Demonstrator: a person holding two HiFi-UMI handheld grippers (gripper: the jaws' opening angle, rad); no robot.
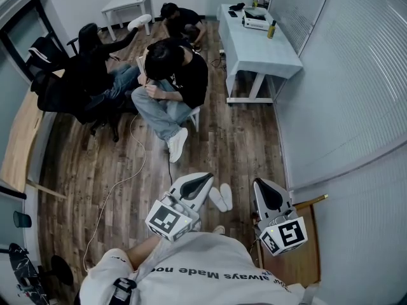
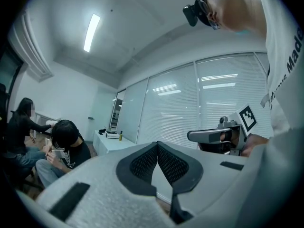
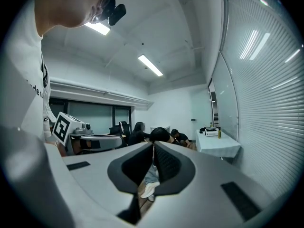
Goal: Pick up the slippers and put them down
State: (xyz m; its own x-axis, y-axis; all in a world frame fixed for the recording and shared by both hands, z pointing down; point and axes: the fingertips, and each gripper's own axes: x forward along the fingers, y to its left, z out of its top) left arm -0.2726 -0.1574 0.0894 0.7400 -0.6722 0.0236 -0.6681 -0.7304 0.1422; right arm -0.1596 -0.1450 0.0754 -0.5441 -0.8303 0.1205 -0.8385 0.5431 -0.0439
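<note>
A pair of white slippers (image 1: 222, 197) lies side by side on the wood floor, seen only in the head view. They sit between my two grippers and well below them. My left gripper (image 1: 207, 178) is to their left, level, its jaws shut with nothing between them (image 2: 156, 144). Right of the slippers, my right gripper (image 1: 259, 183) is also shut and empty (image 3: 153, 144). Each gripper appears in the other's view: the right gripper (image 2: 219, 136) and the left gripper (image 3: 91, 139). Neither gripper view shows the slippers.
Three people sit ahead; the nearest (image 1: 170, 81) stretches a white shoe (image 1: 177, 144) toward me. A white table (image 1: 259, 49) stands along the blinds at the right. A cable (image 1: 121, 182) trails across the floor. A wooden board (image 1: 299, 259) lies by the right wall.
</note>
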